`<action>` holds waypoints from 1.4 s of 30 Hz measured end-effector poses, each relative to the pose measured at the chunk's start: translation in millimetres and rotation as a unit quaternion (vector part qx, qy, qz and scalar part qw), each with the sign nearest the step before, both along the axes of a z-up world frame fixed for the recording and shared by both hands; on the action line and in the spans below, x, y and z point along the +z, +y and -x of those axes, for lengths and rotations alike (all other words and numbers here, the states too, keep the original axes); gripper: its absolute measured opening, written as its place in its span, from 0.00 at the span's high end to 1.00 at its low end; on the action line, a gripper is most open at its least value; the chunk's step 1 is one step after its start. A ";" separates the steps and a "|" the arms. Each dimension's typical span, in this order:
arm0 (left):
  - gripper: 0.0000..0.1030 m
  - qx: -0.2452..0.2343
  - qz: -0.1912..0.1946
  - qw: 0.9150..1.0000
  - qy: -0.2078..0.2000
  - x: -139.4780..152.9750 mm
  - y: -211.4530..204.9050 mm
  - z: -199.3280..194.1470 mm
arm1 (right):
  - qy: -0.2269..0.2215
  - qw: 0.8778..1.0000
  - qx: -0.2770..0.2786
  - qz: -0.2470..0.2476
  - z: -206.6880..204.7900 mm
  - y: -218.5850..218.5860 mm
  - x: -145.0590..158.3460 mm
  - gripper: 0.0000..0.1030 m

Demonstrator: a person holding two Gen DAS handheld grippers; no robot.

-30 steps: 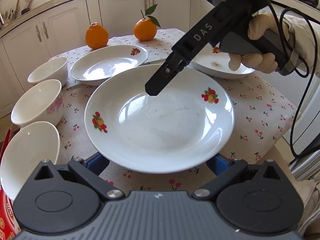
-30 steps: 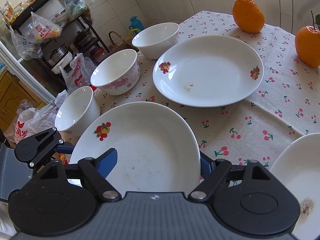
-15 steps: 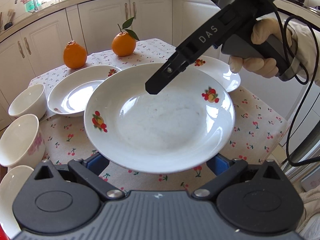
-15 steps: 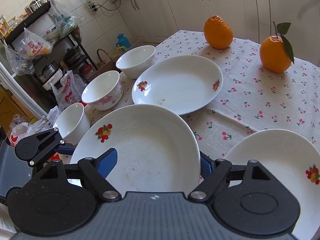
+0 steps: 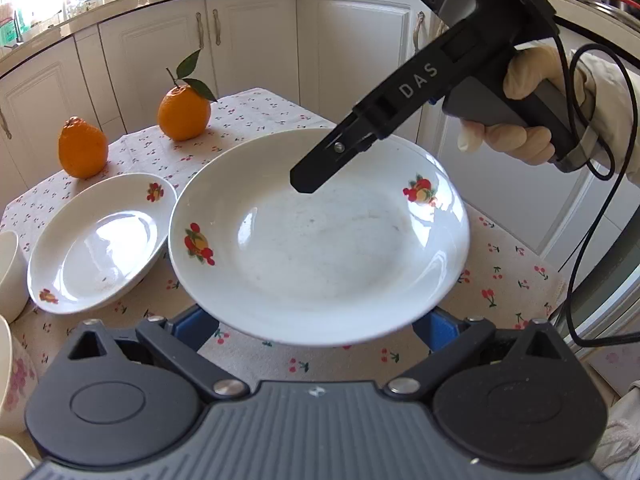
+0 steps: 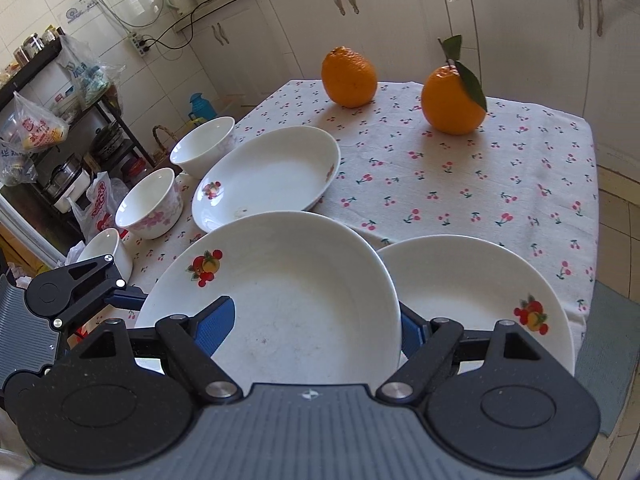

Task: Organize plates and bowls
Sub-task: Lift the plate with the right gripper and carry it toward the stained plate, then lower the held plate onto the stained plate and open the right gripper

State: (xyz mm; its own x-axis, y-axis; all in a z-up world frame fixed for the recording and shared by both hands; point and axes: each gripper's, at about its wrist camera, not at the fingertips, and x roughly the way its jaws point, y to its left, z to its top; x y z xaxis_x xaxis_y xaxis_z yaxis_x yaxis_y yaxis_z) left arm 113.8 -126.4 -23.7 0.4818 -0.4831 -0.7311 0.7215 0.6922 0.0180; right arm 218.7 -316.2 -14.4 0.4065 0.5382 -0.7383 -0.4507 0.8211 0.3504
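Observation:
A white plate with fruit prints [image 5: 320, 248] is held in the air between both grippers. My left gripper [image 5: 316, 326] grips its near rim, blue pads mostly under the plate. My right gripper [image 6: 316, 324] grips the opposite rim; it shows from above in the left wrist view [image 5: 320, 168], and the same plate fills the right wrist view [image 6: 288, 300]. A second fruit-print plate [image 6: 472, 296] lies on the table just right of and below the held one. A third plate [image 6: 268, 176] lies further back, also seen in the left wrist view [image 5: 96, 240].
Three white bowls [image 6: 150, 204] [image 6: 204, 146] [image 6: 106, 250] stand in a row along the table's left edge. Two oranges [image 6: 350, 76] [image 6: 454, 100] sit at the far side of the cherry-print cloth [image 6: 480, 184]. White cabinets stand behind; a rack with bags [image 6: 48, 120] stands left.
Both grippers have carried the held plate up and to the right, from beside the bowls to next to the plate at the table's right side.

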 end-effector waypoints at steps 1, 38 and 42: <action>0.02 -0.003 0.000 1.000 0.001 -0.2 -4.2 -2.9 | -0.001 1.000 -0.005 -0.001 -1.2 -5.7 -0.4 0.16; 0.02 -0.046 -0.029 0.999 0.007 -19.9 -72.4 -40.1 | 0.005 0.997 -0.081 -0.002 -8.4 -82.2 -33.0 0.16; 0.02 -0.049 -0.024 0.998 0.008 -21.6 -71.8 -40.7 | 0.005 0.996 -0.086 0.002 -5.6 -84.0 -30.7 0.16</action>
